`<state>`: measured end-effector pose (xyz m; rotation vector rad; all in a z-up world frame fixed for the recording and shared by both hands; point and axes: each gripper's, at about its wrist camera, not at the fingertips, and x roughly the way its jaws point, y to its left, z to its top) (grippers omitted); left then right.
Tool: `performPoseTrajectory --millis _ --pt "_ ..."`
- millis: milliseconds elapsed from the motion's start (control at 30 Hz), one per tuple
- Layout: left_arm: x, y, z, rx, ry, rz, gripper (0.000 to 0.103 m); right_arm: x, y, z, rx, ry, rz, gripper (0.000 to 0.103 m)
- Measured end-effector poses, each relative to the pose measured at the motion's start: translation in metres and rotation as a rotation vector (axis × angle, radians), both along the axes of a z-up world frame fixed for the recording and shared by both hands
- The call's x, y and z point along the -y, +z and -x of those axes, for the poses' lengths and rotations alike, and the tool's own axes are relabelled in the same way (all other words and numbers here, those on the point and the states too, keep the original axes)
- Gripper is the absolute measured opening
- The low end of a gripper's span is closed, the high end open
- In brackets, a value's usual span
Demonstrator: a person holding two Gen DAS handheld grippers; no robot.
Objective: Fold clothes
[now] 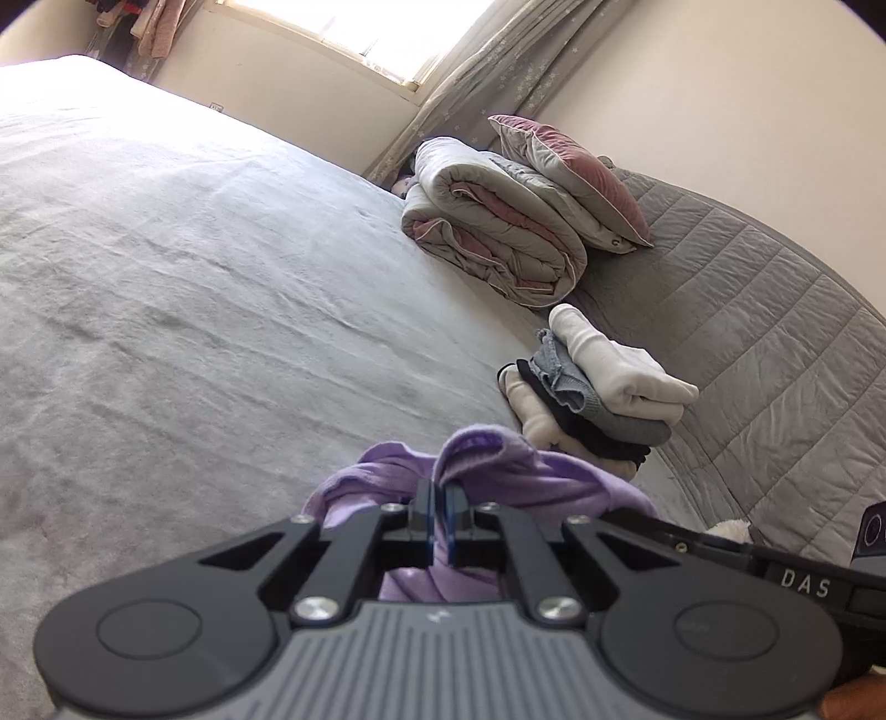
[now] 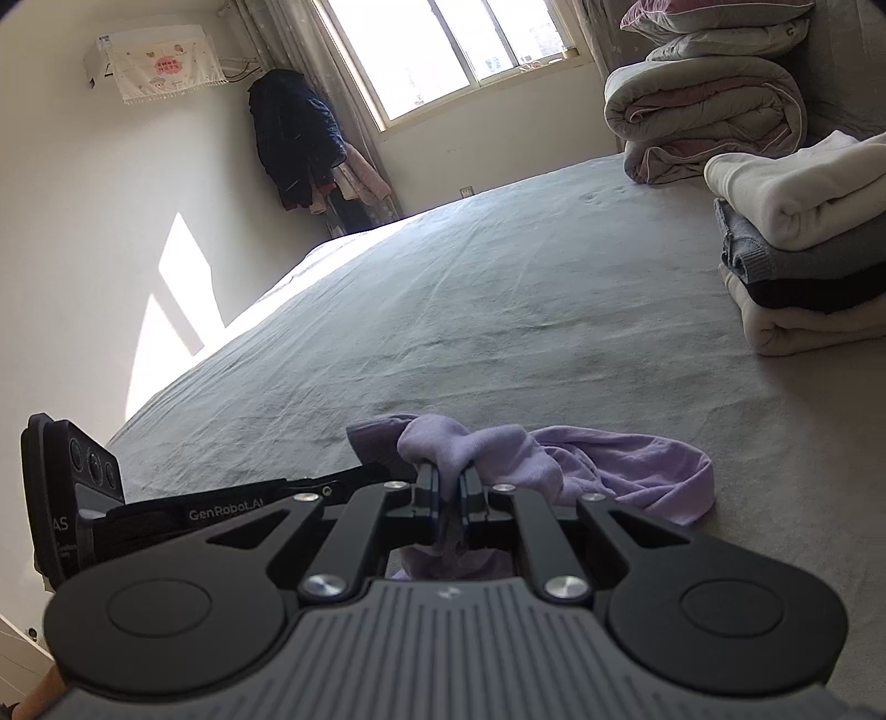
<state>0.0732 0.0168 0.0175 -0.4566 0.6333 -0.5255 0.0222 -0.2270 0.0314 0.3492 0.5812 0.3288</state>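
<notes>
A crumpled lilac garment (image 1: 498, 476) lies on the grey bed sheet (image 1: 194, 277) close in front of both grippers. My left gripper (image 1: 440, 490) is shut on a bunched fold of it, the cloth bulging over the fingertips. In the right wrist view the same lilac garment (image 2: 609, 465) spreads to the right, and my right gripper (image 2: 449, 476) is shut on another raised fold of it. The right tool's body (image 1: 803, 576) shows at the left view's lower right edge; the left tool (image 2: 72, 498) shows at the right view's lower left.
A stack of folded clothes (image 1: 603, 387), white on top of grey, black and cream, sits to the right on the bed. Behind it lie a rolled quilt (image 1: 487, 232) and a pillow (image 1: 576, 177). Coats (image 2: 299, 149) hang in the far corner by the window (image 2: 443, 50).
</notes>
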Motion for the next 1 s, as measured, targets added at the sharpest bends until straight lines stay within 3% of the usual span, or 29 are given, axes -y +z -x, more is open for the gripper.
performPoseTrajectory --millis 333,433,500,533,700,1000 --pt "-0.017 0.021 0.007 0.083 0.017 -0.065 0.003 0.0 -0.019 -0.015 -0.064 -0.003 0.017 0.013" --pt "-0.024 0.026 0.009 0.108 0.048 -0.101 0.003 -0.003 -0.025 -0.017 -0.086 0.011 0.022 0.023" --pt "-0.031 0.029 0.009 0.121 0.081 -0.12 0.003 -0.004 -0.027 -0.016 -0.087 0.001 0.045 0.041" --pt "-0.036 0.03 0.009 0.123 0.098 -0.124 0.003 -0.005 -0.027 -0.015 -0.084 -0.001 0.052 0.045" --pt "-0.062 0.034 0.005 0.109 0.205 -0.151 0.003 -0.007 -0.033 -0.016 -0.096 0.0 0.074 0.053" --pt "-0.097 0.028 -0.006 0.016 0.384 -0.243 0.003 -0.022 -0.049 -0.021 -0.136 0.034 0.138 0.055"
